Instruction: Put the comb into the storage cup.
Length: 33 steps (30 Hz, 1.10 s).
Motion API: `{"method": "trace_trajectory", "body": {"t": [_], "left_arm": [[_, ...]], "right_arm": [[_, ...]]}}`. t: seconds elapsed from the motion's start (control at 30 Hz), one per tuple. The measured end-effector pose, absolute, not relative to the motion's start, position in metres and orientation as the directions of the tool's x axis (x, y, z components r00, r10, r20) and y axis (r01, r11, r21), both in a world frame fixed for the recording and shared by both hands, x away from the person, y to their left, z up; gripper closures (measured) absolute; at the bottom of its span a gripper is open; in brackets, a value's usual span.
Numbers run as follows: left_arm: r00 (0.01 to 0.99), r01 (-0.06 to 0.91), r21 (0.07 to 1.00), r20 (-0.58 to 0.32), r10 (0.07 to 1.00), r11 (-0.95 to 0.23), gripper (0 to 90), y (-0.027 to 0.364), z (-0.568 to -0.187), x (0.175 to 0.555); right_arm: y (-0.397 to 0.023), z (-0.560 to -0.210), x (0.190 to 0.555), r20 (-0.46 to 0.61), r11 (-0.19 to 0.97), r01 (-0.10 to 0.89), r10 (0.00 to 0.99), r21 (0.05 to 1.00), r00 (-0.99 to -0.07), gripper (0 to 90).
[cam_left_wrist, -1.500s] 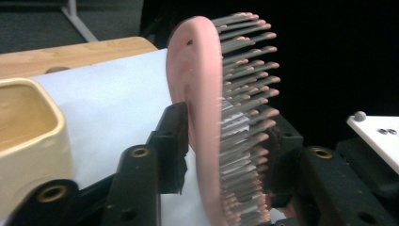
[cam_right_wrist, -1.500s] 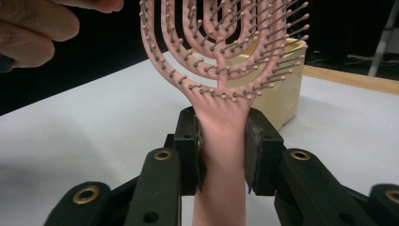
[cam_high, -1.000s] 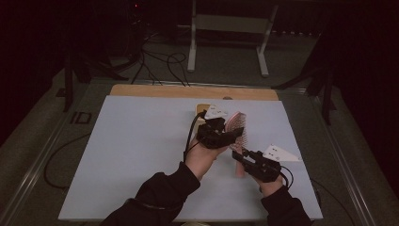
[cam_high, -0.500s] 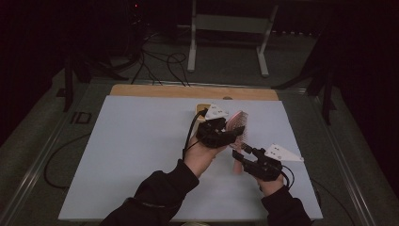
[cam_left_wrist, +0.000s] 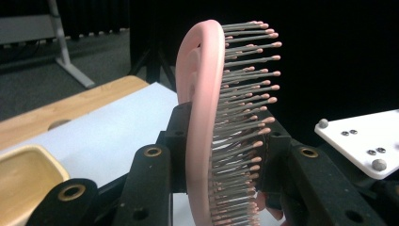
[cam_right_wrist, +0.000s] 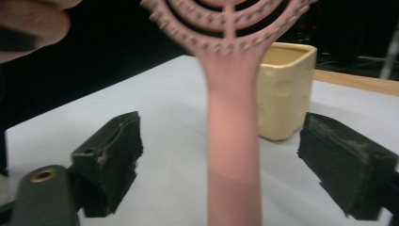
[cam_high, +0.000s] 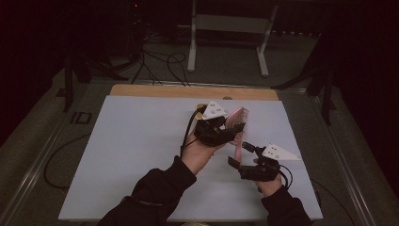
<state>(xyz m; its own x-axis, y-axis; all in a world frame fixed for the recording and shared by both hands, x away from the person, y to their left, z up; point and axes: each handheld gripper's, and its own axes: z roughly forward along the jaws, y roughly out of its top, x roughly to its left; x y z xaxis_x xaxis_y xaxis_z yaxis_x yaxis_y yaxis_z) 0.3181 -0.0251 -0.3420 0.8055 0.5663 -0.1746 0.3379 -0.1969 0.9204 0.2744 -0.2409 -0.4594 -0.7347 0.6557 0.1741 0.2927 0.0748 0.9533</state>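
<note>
Pink and plastic, the hairbrush is up in the air over the middle right of the white table, and my left gripper holds its head tight, one jaw on the back and one on the bristles. My right gripper has just been opening, so its jaws now stand wide on both sides of the handle and do not touch it. I think I am passing the brush to the left gripper, so next I should pull the right one back toward me, then carry the brush to the yellow cup at the far side.
</note>
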Motion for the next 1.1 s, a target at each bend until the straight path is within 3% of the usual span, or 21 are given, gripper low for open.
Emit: {"method": "trace_trajectory", "body": {"t": [0.6,1.1], "left_arm": [[0.8,0.274,0.946,-0.124,0.588,-0.173,66.1,0.001,-0.338,0.331],[0.785,0.274,0.949,-0.13,0.606,-0.152,66.2,0.026,-0.338,0.344]], "right_arm": [[-0.233,-0.465,0.274,0.108,0.214,0.287,0.594,0.934,-0.797,9.7],[-0.241,-0.467,0.265,0.1,0.247,0.291,0.58,0.924,-0.809,9.7]]}}
